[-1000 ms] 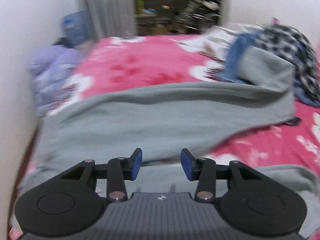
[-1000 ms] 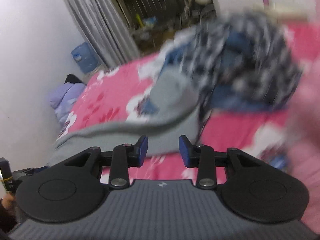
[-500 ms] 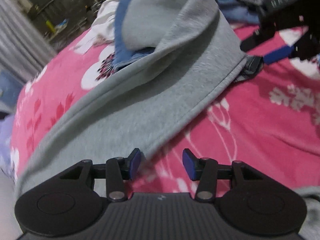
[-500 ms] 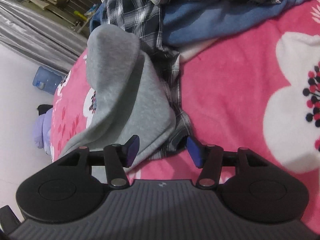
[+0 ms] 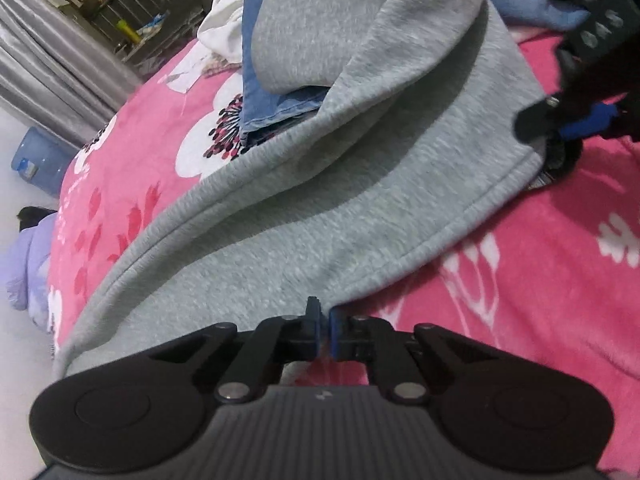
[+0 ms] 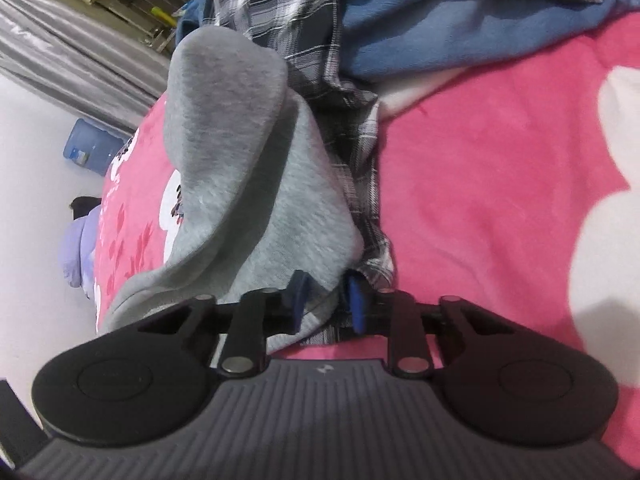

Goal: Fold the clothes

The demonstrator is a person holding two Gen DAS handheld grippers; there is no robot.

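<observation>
A grey sweatshirt (image 5: pixel 360 184) lies spread over the pink flowered blanket (image 5: pixel 540 300), its far part draped over a pile of clothes. My left gripper (image 5: pixel 324 325) is shut on the sweatshirt's near hem, fingers almost touching with the edge pinched between them. In the left wrist view my right gripper (image 5: pixel 560 128) is at the sweatshirt's right corner. In the right wrist view that grey sweatshirt (image 6: pixel 256 200) bunches up ahead, and the right gripper (image 6: pixel 327 304) is shut on its corner, with thick cloth between the blue pads.
A plaid shirt (image 6: pixel 320 40) and blue garments (image 6: pixel 440 36) are heaped behind the sweatshirt; denim (image 5: pixel 276 104) and a white cloth (image 5: pixel 224 28) lie beneath it. Off the bed's left side are a blue water jug (image 6: pixel 90 148), a lilac jacket (image 6: pixel 76 240) and grey curtains (image 5: pixel 52 60).
Both grippers dropped to the sweatshirt's edge and went from open to shut: the left on the hem, the right on the corner.
</observation>
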